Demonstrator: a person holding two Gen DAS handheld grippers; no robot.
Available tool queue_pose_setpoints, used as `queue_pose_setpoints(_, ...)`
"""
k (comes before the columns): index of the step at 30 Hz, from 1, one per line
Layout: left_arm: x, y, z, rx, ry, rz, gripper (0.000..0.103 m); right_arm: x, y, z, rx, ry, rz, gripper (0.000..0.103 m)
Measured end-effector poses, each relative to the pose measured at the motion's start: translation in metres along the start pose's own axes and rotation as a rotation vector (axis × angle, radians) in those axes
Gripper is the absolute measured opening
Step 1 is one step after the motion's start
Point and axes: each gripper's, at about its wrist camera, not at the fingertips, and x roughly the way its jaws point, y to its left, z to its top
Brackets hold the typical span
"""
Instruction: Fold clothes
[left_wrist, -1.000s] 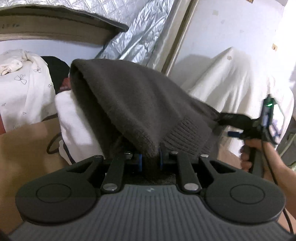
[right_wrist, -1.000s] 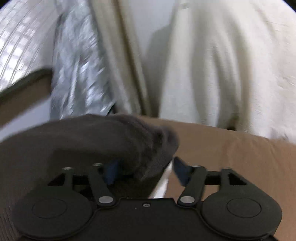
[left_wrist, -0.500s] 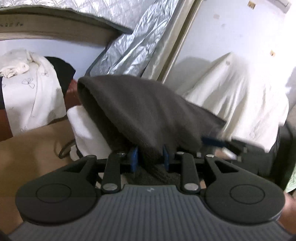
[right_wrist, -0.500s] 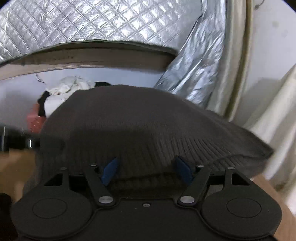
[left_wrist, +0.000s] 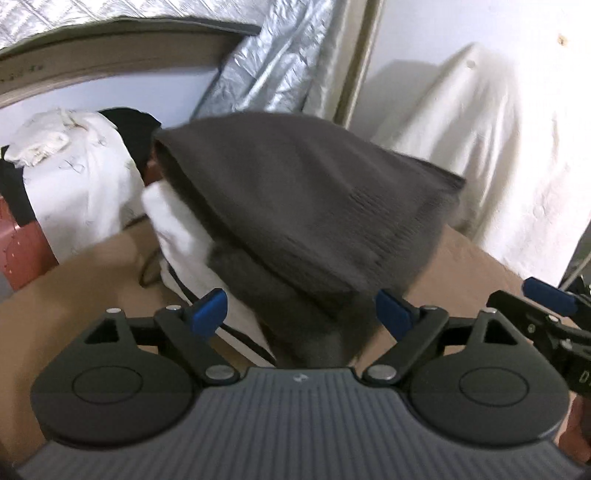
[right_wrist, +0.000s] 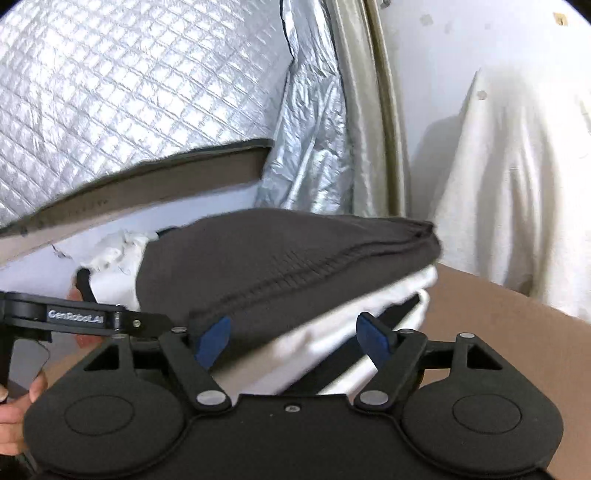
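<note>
The folded dark grey knitted sweater (right_wrist: 280, 266) is laid on the stack of white folded clothes (right_wrist: 332, 332). It is released: the left claw (left_wrist: 301, 310) has just been spread open, and the right claw (right_wrist: 293, 334) is spread too, nothing pinched. Any further garments are left to be folded.

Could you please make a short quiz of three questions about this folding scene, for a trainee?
1. True or false: the left gripper is clamped on the dark grey sweater.
2. Multiple choice: on what does the dark grey sweater lie? A) directly on the brown surface; B) on folded white clothes; C) on a red box.
3. Fill in: in the right wrist view, the jaws of the right gripper stand ____.

Key:
1. False. Its jaws have just been opening and the pads stand apart from the cloth.
2. B. The white stack shows under the sweater's edge.
3. Open, with no pad pressing on the stack.
</note>
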Motion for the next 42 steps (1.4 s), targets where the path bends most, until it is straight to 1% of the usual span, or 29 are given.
queue_pose_setpoints(1,-0.002,-0.005,-0.002,0.011,0.005,0.009,0.088,-0.007,0.001,-0.003,-0.006,-0.012,-0.035,0.080)
queue_pose_setpoints(3,-0.010,-0.015,-0.009,0.037,0.012,0.028,0.089,-0.021,0.005,-0.009,-0.021,-0.064,-0.110,0.080)
queue_pose_setpoints(5,-0.018,-0.019,-0.018,0.052,0.013,0.042,0.097,-0.033,0.011,-0.018,-0.043,-0.115,-0.138,0.080)
queue_pose_setpoints(6,-0.023,-0.020,-0.025,0.058,0.016,0.051,0.098,-0.038,0.012,-0.020,-0.045,-0.126,-0.145,0.080)
queue_pose_setpoints(8,-0.030,-0.020,-0.045,0.074,0.031,0.072,0.099,-0.042,0.016,-0.024,-0.014,-0.111,-0.148,0.080)
queue_pose_setpoints(11,-0.037,-0.019,-0.075,0.096,0.058,0.103,0.099,-0.049,0.023,-0.030,0.046,-0.065,-0.128,0.080)
queue_pose_setpoints(15,-0.042,-0.019,-0.115,0.125,0.099,0.141,0.099,-0.069,0.032,-0.042,0.070,0.006,-0.142,0.080)
queue_pose_setpoints(17,-0.046,-0.019,-0.127,0.124,0.106,0.152,0.099,-0.080,0.035,-0.049,0.073,0.031,-0.144,0.080)
queue_pose_setpoints(18,-0.049,-0.020,-0.129,0.117,0.101,0.149,0.099,-0.085,0.036,-0.053,0.075,0.038,-0.147,0.081)
queue_pose_setpoints(22,-0.059,-0.021,-0.131,0.076,0.062,0.136,0.099,-0.108,0.034,-0.068,0.105,0.071,-0.189,0.089)
queue_pose_setpoints(26,-0.065,-0.028,-0.128,0.061,0.059,0.156,0.099,-0.125,0.025,-0.081,0.171,0.096,-0.232,0.092)
queue_pose_setpoints(30,-0.075,-0.040,-0.134,0.089,0.065,0.145,0.099,-0.132,0.009,-0.092,0.272,0.140,-0.215,0.092)
queue_pose_setpoints(32,-0.081,-0.047,-0.138,0.118,0.065,0.137,0.099,-0.137,0.005,-0.096,0.291,0.151,-0.209,0.092)
queue_pose_setpoints(36,-0.093,-0.059,-0.140,0.164,0.061,0.145,0.100,-0.149,0.007,-0.103,0.273,0.153,-0.224,0.092)
queue_pose_setpoints(37,-0.096,-0.061,-0.140,0.171,0.059,0.146,0.103,-0.153,0.008,-0.104,0.267,0.153,-0.224,0.092)
queue_pose_setpoints(38,-0.100,-0.062,-0.139,0.172,0.059,0.150,0.103,-0.156,0.009,-0.105,0.262,0.154,-0.223,0.092)
queue_pose_setpoints(42,-0.109,-0.067,-0.139,0.199,0.080,0.152,0.103,-0.170,0.015,-0.107,0.221,0.152,-0.226,0.092)
